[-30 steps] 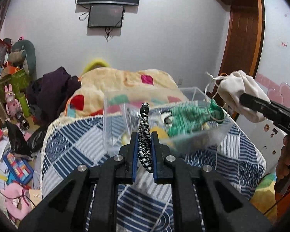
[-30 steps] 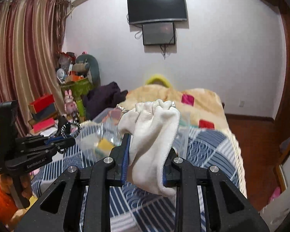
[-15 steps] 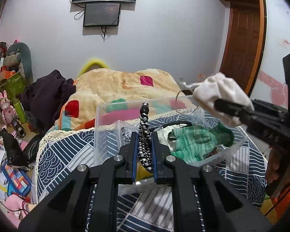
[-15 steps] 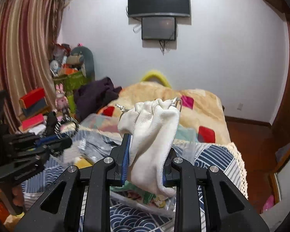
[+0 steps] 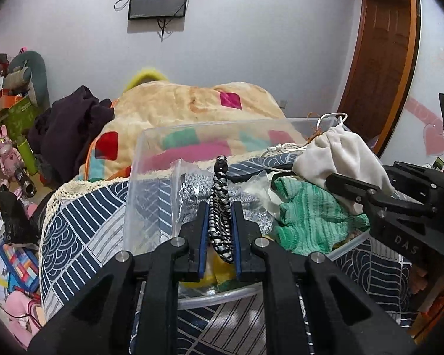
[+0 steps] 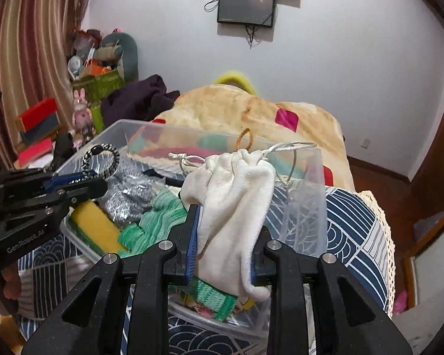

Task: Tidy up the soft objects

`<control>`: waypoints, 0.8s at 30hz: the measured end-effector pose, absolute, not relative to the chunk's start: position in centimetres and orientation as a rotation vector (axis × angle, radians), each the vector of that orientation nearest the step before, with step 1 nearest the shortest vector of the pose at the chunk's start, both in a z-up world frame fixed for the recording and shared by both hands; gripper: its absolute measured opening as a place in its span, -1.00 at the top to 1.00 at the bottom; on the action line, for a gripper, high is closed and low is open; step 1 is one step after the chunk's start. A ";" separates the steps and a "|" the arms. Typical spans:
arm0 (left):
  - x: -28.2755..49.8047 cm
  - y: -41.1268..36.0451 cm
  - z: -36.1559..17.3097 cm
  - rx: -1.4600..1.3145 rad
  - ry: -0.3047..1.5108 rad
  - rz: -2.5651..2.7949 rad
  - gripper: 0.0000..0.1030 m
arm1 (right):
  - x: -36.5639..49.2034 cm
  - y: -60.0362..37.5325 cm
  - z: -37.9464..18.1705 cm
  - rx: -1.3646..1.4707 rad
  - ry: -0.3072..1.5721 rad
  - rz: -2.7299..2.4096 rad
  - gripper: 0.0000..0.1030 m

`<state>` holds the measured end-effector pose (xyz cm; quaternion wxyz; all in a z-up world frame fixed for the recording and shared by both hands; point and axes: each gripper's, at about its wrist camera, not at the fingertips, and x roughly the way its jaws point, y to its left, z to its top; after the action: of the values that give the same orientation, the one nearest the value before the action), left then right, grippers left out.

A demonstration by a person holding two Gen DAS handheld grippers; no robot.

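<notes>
We carry one soft thing in each tool, and both hang over the clear plastic bin (image 5: 139,159) that sits on the blue patterned bedcover (image 5: 74,224).

In the left wrist view, the left gripper (image 5: 220,230) is clamped on a black-and-white braided cord loop (image 5: 220,207) at the centre of the frame. The loop's long axis runs straight up the frame, out along the fingers, and its bead end points toward the bin's far wall. In the right wrist view the same loop (image 6: 102,159) shows as a ring at centre left, over the bin's left end.

The right gripper (image 6: 225,245) is closed on a white drawstring pouch (image 6: 236,201) at lower centre of its view; its jaws have just been easing apart a little, with the pouch between them and the pads touching the cloth. The pouch stands upright along the fingers, gathered mouth and silver drawstring at the top, bottom corner sagging below the pads.

The bin lies directly beneath both loads, already holding a green knit cloth (image 6: 151,224), a grey speckled fabric (image 6: 127,192) and a yellow sponge (image 6: 94,222). We judge the right hand nearer to release: the pouch need only drop straight down onto the green cloth.
</notes>
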<state>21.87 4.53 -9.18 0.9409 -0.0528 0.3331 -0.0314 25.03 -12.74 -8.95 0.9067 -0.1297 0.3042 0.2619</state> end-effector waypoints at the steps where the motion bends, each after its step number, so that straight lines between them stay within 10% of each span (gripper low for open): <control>1: 21.8 4.6 -9.1 -0.115 0.681 -0.065 0.68 | 25.0 -12.7 -9.0 -0.275 0.628 0.535 0.49; 7: 20.7 5.3 -8.9 -0.124 0.676 -0.044 0.28 | 24.4 -13.4 -8.6 -0.247 0.637 0.552 0.09; 24: 14.1 4.6 -3.6 -0.126 0.526 -0.094 -0.20 | 19.4 -16.9 -4.7 -0.145 0.519 0.601 -0.09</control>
<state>14.12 4.57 -3.63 0.9626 -0.0620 0.2596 -0.0463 19.43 -16.87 -4.70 0.9196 -0.0703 0.2526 0.2924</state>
